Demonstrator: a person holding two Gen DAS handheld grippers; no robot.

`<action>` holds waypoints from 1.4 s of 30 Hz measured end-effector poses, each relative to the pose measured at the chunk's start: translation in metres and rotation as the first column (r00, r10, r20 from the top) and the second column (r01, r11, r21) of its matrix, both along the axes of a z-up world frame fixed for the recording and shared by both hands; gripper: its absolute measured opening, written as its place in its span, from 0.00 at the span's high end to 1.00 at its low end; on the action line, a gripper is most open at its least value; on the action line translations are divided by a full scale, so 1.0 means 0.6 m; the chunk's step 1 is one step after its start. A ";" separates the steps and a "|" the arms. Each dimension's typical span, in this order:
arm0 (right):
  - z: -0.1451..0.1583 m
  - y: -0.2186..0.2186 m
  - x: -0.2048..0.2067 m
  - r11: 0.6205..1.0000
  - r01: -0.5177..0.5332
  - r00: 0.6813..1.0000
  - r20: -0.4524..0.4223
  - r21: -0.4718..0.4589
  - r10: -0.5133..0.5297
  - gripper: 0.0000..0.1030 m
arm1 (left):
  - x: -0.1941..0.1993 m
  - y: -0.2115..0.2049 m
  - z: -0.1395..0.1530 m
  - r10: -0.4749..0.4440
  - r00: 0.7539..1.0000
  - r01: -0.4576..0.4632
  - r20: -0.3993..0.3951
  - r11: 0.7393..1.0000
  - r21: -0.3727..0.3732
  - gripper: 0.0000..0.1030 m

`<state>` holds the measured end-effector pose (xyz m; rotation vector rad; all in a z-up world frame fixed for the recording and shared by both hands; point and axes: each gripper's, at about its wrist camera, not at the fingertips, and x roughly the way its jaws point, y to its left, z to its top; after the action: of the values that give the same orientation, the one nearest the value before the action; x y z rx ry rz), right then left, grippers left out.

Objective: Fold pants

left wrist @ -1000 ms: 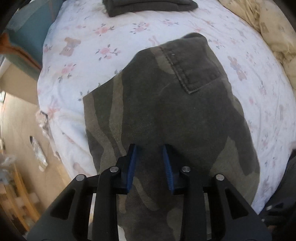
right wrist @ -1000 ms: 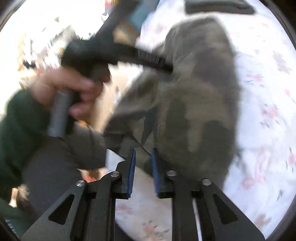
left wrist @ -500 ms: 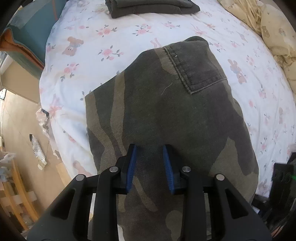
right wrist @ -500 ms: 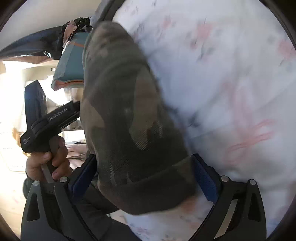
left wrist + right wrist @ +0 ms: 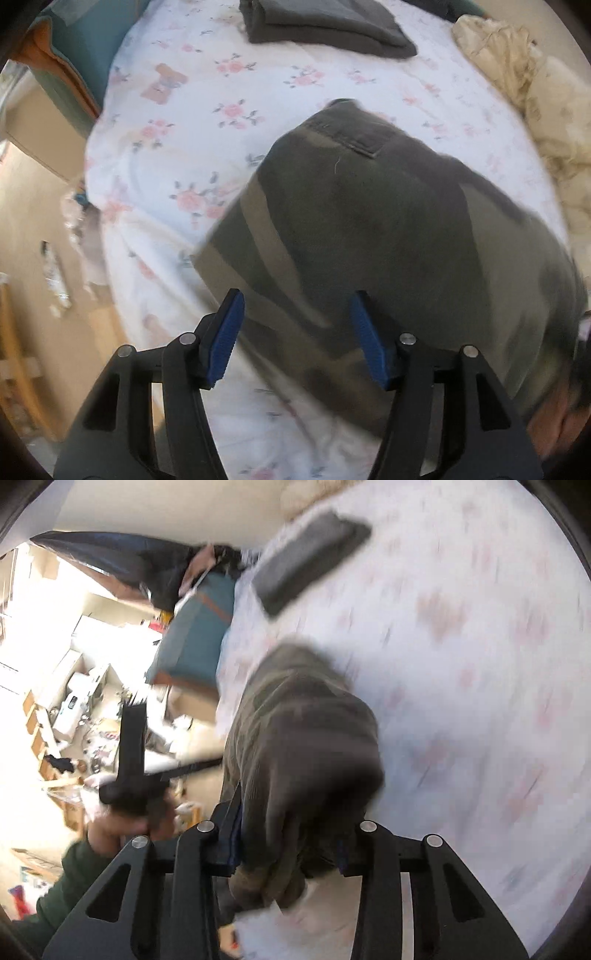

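Both grippers changed: left gripper (image 5: 297, 341) now spread wide, right gripper (image 5: 290, 840) clamping bunched pants (image 5: 388, 236) (next fold likely).

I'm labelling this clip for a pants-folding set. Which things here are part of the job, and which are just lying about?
Part of the job:
- camouflage pants
- left gripper, open over them
- right gripper, pants bunched between its fingers
- bed sheet they lie on

Lying about:
- folded dark clothes
- cream blanket
- teal cushion
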<state>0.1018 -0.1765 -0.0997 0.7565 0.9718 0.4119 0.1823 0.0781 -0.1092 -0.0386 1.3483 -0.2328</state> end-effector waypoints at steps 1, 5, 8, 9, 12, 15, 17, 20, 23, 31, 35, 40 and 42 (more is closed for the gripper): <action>0.016 -0.032 0.022 0.999 0.002 1.000 0.021 -0.039 -0.001 0.63 | 0.000 -0.001 0.009 0.007 1.000 -0.007 0.020 1.000 -0.024 0.45; 0.036 -0.132 0.102 0.989 -0.023 0.999 0.027 -0.143 0.027 0.64 | 0.012 0.001 0.050 0.049 0.993 -0.033 0.108 0.989 -0.143 0.41; 0.005 -0.189 0.152 0.989 -0.021 0.999 -0.034 -0.145 0.016 0.64 | 0.030 -0.003 0.056 0.087 0.990 -0.064 0.115 0.979 -0.191 0.17; -0.011 -0.204 0.161 0.990 -0.020 0.998 -0.057 -0.138 0.012 0.64 | 0.037 -0.009 0.054 0.090 0.990 -0.066 0.111 0.977 -0.205 0.16; -0.040 -0.232 0.165 0.995 -0.001 0.996 -0.089 -0.099 -0.008 0.61 | 0.057 -0.040 0.026 0.045 0.997 -0.033 0.059 0.979 -0.201 0.16; -0.062 -0.253 0.163 0.999 0.026 0.990 -0.135 -0.048 -0.032 0.49 | 0.077 -0.073 -0.015 -0.009 1.000 0.012 0.020 0.990 -0.137 0.16; -0.070 -0.259 0.162 0.999 0.037 0.985 -0.167 -0.020 -0.040 0.29 | 0.091 -0.089 -0.038 -0.028 1.000 0.029 0.004 0.991 -0.134 0.16; -0.074 -0.277 0.145 0.995 0.101 0.978 -0.182 0.007 -0.098 0.08 | 0.109 -0.107 -0.089 -0.061 0.995 0.046 -0.082 0.983 -0.175 0.06; -0.096 -0.255 0.139 0.998 0.042 0.968 -0.244 -0.047 -0.052 0.08 | 0.106 -0.120 -0.104 -0.105 0.992 0.099 -0.066 0.990 -0.096 0.00; -0.122 -0.184 0.122 0.994 -0.002 0.971 -0.237 -0.110 -0.024 0.42 | 0.098 -0.143 -0.096 -0.137 0.987 0.123 -0.084 0.980 -0.155 0.49; -0.096 -0.146 0.125 0.948 -0.084 0.981 -0.193 -0.308 0.024 0.55 | 0.083 -0.164 -0.076 -0.167 0.984 0.162 -0.054 0.983 -0.091 0.67; -0.056 -0.156 0.113 0.959 -0.073 0.987 -0.157 -0.273 0.031 0.73 | 0.053 -0.135 -0.019 -0.127 0.992 0.122 -0.029 0.983 -0.134 0.93; -0.026 -0.166 0.099 0.977 -0.073 0.990 -0.129 -0.199 0.048 0.76 | 0.026 -0.124 0.015 -0.124 0.992 0.123 0.005 0.975 -0.186 0.93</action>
<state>0.1614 -0.2762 -0.1150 0.5729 1.1372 0.3153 0.1981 0.0036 -0.0999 -0.1125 1.3338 -0.4640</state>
